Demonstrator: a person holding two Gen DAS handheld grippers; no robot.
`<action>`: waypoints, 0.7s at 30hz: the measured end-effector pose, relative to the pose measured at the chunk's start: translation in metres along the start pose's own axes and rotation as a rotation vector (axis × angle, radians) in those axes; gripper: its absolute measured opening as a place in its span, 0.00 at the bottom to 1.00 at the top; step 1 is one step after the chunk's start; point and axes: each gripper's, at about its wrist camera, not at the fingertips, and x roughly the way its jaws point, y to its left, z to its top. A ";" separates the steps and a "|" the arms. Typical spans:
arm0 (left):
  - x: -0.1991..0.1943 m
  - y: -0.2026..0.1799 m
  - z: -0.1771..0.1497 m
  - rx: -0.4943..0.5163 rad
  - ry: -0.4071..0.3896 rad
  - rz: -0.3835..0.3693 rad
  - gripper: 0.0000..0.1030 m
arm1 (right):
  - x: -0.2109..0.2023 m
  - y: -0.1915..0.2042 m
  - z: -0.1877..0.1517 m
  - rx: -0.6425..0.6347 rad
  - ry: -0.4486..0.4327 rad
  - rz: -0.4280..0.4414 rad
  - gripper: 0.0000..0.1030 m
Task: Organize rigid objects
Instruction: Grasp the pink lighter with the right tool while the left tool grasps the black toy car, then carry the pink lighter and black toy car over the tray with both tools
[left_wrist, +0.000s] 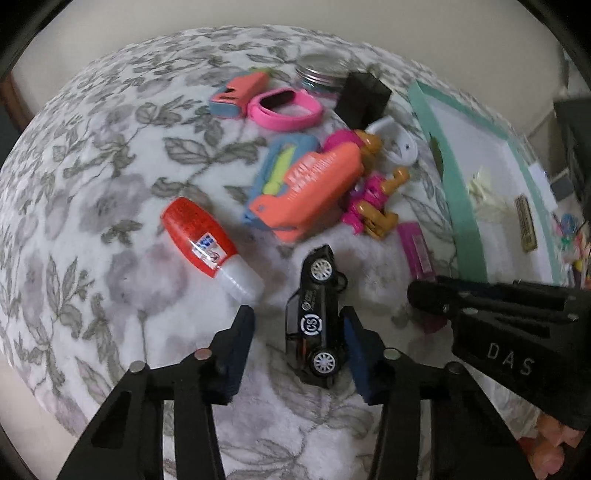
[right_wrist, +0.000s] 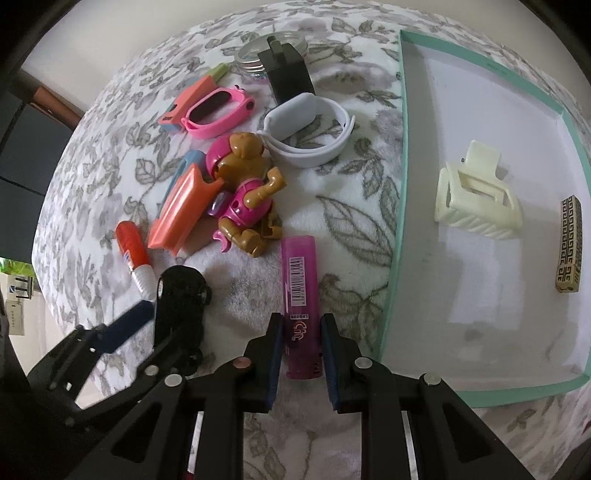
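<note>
Left gripper (left_wrist: 297, 347) sat at the bottom centre of the left wrist view, fingers spread wide with a black toy car (left_wrist: 316, 317) between them. The car lay on its side, wheels showing, touching or almost touching the right-hand finger and clear of the left-hand one; no grip on it.

Right gripper (right_wrist: 297, 341) sat at the bottom centre of the right wrist view, fingers either side of the near end of a purple tube (right_wrist: 299, 306). The pads looked just against the tube; couldn't tell whether it was truly clamped or only straddled. The tube lay flat on a leaf-patterned blanket (right_wrist: 347, 192), pointing away up the frame.

Just past the car, left of centre in the left wrist view, was a red bottle (left_wrist: 199, 236) with a clear cap. Mid-frame: an orange toy gun (left_wrist: 314, 192) lying on a blue one, with a pink-and-brown toy figure (right_wrist: 245, 192) beside them.

Further up were a white wristband (right_wrist: 310, 136), a pink wristband (right_wrist: 218, 110), a small orange-and-blue toy, a black block (right_wrist: 290, 72) and a glass jar (right_wrist: 273, 48) near the top edge.

On the right side, a teal-rimmed tray (right_wrist: 400, 147) held a cream hair clip (right_wrist: 476, 192) and a patterned gold-and-black bar (right_wrist: 569, 243).
</note>
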 end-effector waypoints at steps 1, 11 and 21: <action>0.000 -0.002 0.000 0.010 -0.001 0.006 0.44 | 0.000 -0.001 0.000 0.000 0.000 0.000 0.21; 0.009 -0.012 0.006 0.052 -0.020 0.022 0.39 | 0.000 0.005 0.000 -0.002 -0.009 -0.007 0.21; 0.004 -0.007 0.011 0.018 -0.043 -0.008 0.29 | -0.004 0.006 -0.002 0.007 -0.010 0.029 0.21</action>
